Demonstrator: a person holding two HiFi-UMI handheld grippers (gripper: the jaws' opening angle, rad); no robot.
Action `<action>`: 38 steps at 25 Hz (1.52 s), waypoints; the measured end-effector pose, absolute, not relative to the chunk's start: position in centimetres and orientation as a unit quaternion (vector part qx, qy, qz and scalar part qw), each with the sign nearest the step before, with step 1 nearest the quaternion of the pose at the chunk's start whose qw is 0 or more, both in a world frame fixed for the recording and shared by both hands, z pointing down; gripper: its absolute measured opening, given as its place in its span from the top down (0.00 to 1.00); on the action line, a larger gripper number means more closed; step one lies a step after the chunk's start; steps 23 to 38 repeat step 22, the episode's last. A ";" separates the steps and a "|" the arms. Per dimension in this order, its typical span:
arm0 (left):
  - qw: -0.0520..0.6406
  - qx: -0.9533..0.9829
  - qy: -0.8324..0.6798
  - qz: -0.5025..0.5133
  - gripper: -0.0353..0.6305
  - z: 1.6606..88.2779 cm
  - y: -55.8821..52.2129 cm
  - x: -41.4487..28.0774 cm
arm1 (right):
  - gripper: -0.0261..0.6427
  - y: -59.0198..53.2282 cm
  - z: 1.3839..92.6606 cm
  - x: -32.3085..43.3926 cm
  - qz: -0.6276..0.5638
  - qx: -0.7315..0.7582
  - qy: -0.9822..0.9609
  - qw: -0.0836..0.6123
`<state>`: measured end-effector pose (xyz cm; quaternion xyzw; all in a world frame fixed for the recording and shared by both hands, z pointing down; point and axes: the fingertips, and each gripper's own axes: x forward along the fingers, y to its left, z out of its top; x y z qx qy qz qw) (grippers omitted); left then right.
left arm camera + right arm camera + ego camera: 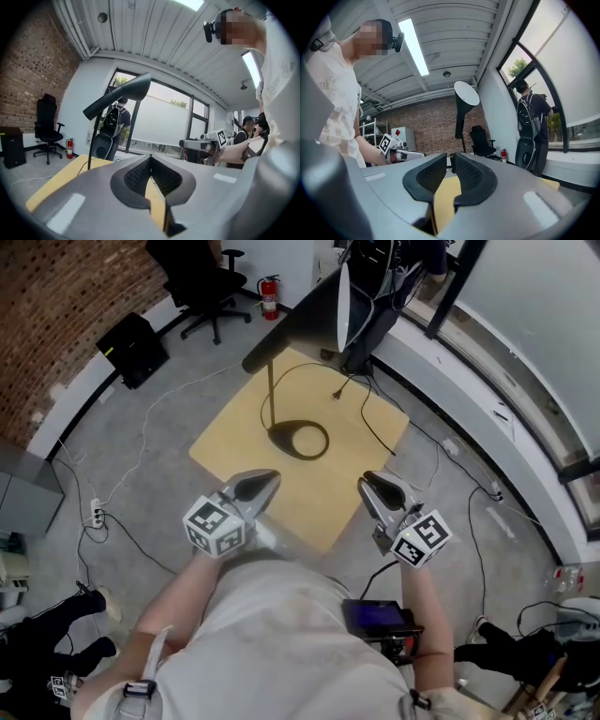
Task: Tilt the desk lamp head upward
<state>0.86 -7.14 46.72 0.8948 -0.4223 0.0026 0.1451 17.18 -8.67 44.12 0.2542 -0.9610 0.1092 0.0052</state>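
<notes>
Lamp (271, 390) on the counter (234, 442), clear of both your tongs.
Your left tongs (270, 479) are fully closed with nothing in them. The lamp stands well beyond them, its head (305, 320) up between your two tongs. Your right tongs (368, 480) stand slightly apart, empty. In the right gripper view the tongs hide the lamp's base.

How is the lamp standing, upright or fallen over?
Upright. The desk lamp has its ring base flat on the yellow table, and its pole rises straight up.
</notes>
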 end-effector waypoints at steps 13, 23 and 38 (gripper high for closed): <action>0.142 0.889 -0.435 0.002 0.94 47.0 -4.6 1.6 | 0.94 -5.4 44.3 16.2 0.086 0.208 -0.974 0.011; 0.134 0.889 -0.438 0.006 0.94 46.6 -3.4 1.0 | 0.94 -4.4 44.4 15.8 0.090 0.208 -0.974 0.010; 0.134 0.889 -0.438 0.006 0.94 46.6 -3.4 1.0 | 0.94 -4.4 44.4 15.8 0.090 0.208 -0.974 0.010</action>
